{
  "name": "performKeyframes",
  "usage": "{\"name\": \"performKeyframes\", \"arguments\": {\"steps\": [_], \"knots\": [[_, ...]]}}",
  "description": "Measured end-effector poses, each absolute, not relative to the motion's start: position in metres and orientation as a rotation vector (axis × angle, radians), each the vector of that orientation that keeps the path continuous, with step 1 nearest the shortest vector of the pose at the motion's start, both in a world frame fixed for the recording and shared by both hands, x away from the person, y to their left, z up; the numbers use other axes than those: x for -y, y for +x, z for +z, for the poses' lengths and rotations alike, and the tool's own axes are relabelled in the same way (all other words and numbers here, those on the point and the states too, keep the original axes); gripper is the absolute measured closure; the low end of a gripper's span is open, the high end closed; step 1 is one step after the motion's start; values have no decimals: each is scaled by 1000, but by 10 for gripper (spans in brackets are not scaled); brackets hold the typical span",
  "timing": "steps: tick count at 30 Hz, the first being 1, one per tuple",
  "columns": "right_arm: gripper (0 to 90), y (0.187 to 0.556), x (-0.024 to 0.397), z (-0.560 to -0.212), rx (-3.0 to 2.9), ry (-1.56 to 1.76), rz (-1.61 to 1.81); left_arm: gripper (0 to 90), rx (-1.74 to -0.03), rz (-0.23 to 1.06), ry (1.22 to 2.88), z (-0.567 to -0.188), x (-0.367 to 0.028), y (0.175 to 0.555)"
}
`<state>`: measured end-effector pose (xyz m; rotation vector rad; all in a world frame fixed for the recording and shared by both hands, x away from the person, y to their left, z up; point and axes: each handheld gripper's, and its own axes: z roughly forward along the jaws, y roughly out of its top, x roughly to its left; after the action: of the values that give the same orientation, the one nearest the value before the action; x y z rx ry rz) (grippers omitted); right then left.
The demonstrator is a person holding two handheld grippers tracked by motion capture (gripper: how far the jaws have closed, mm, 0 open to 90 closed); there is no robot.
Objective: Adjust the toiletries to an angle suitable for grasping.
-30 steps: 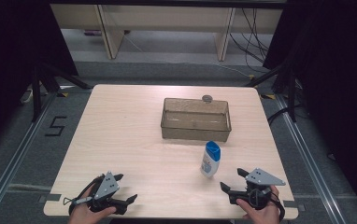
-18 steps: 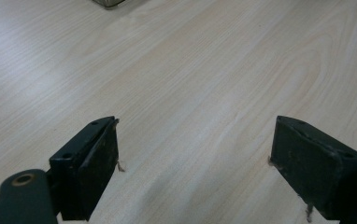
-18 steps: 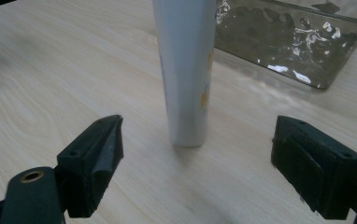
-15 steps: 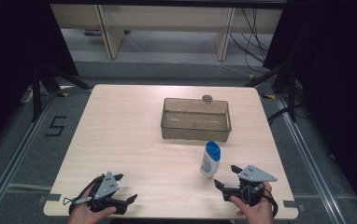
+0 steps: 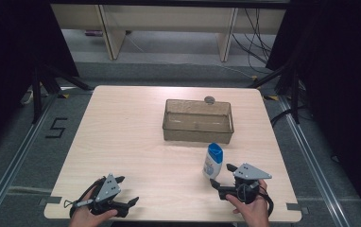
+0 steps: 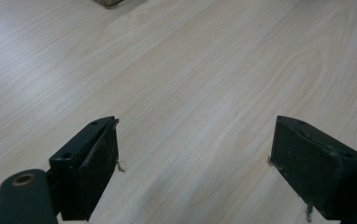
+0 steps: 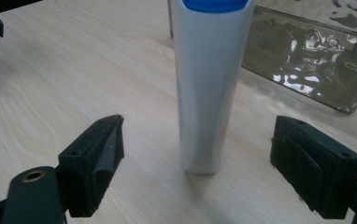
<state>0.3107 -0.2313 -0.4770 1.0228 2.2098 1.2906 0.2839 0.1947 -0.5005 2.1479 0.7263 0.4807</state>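
A white bottle with a blue cap stands upright on the table, just in front of a clear plastic bin. My right gripper is open right beside the bottle, jaws pointing at it. In the right gripper view the bottle stands between and just beyond the two jaws, untouched, with the bin behind it. My left gripper rests open near the table's front left edge; in the left gripper view its jaws frame bare wood.
A small grey round object lies behind the bin's far wall. The light wood table has broad bare room on its left half. Dark floor, rails and stand legs surround the table.
My right gripper has moved left and forward toward the bottle, ending close beside it. The left gripper has stayed put.
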Motion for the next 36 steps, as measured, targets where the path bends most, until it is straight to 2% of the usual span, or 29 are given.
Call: {"name": "performKeyframes", "arguments": {"steps": [17, 25, 36], "knots": [[187, 324, 216, -476, -2180, 1017, 1327, 148, -720, 478, 2158, -500, -195, 284], [222, 331, 211, -478, -2173, 1006, 1321, 149, -726, 487, 2149, -500, -195, 284], [353, 338, 209, -478, -2172, 999, 1315, 149, -722, 482, 2154, -500, -195, 284]]}}
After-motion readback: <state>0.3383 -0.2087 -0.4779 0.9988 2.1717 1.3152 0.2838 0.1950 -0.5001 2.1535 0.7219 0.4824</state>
